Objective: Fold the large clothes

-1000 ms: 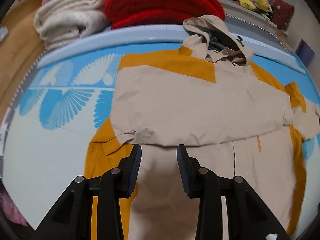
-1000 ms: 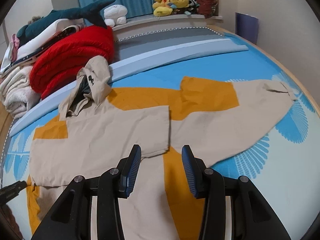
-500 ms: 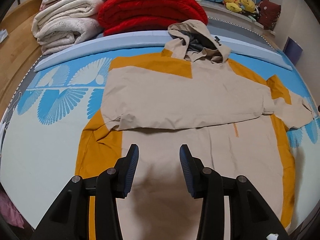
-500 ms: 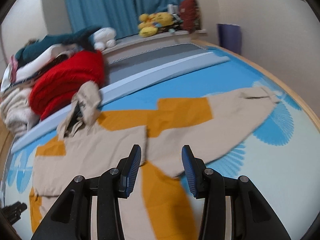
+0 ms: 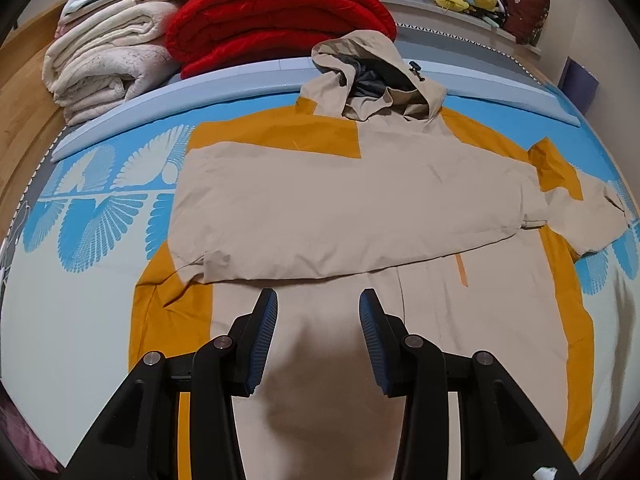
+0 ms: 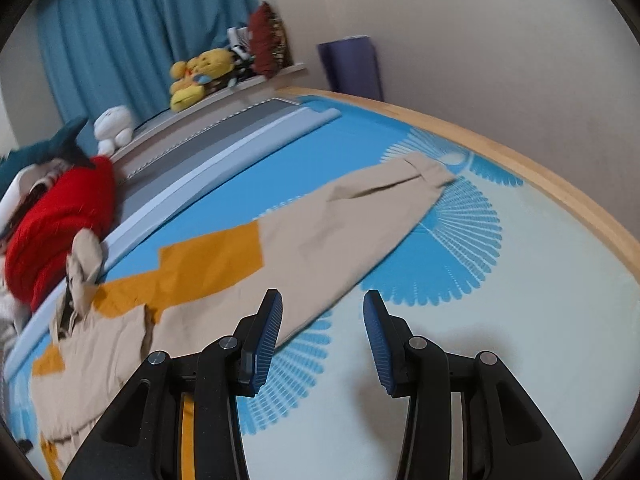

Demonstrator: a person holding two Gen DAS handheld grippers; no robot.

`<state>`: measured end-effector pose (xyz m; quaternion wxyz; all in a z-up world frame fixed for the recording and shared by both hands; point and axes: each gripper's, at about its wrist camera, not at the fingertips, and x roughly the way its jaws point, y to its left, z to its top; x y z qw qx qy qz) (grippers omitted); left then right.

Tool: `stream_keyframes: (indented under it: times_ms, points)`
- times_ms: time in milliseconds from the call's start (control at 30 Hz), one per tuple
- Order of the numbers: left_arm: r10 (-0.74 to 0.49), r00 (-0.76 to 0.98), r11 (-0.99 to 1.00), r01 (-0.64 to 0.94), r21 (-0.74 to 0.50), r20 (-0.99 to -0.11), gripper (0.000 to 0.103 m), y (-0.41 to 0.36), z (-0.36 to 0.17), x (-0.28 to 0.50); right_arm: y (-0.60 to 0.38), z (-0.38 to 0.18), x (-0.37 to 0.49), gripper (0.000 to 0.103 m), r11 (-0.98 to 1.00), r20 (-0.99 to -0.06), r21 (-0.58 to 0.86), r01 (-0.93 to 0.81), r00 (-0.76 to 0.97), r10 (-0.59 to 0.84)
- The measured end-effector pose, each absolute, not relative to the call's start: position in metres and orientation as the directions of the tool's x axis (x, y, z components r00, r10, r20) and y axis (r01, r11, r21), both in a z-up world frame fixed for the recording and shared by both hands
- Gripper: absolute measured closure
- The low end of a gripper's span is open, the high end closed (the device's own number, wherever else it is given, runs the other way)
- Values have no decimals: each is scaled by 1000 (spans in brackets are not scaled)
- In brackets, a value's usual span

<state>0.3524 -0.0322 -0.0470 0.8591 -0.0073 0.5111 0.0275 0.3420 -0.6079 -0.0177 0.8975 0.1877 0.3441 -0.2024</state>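
A beige and orange hooded jacket (image 5: 344, 200) lies flat on the blue and white patterned bed cover (image 5: 80, 216). Its left sleeve is folded across the chest. Its hood (image 5: 376, 76) points to the far side. My left gripper (image 5: 318, 320) is open and empty above the jacket's lower body. In the right wrist view the jacket's right sleeve (image 6: 352, 216) stretches out to the right, cuff (image 6: 428, 170) near the bed's edge. My right gripper (image 6: 322, 320) is open and empty, above the cover just beside the sleeve's lower edge.
A red blanket (image 5: 276, 20) and cream blankets (image 5: 108, 68) are stacked behind the hood. Plush toys (image 6: 200, 76) sit on a ledge by the blue curtain. A wooden bed rim (image 6: 540, 184) runs along the right, next to the wall.
My right gripper has swung to the right, from over the jacket's body to beside the outstretched sleeve. My left gripper has drawn back and up a little. Both stay open.
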Motion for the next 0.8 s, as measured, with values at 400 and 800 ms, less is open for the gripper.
stream_keyframes:
  times_ms: [400,800]
  points:
    - [47,458,999,-34,35,-888,64,-39,-62,365,-673,-24,341,77,819,-658,236,524,706,-262]
    - [40,462,996,51,71,-886,64,-68,-82,366,-771,-118,407,72,671,-777,406,621,620,-104]
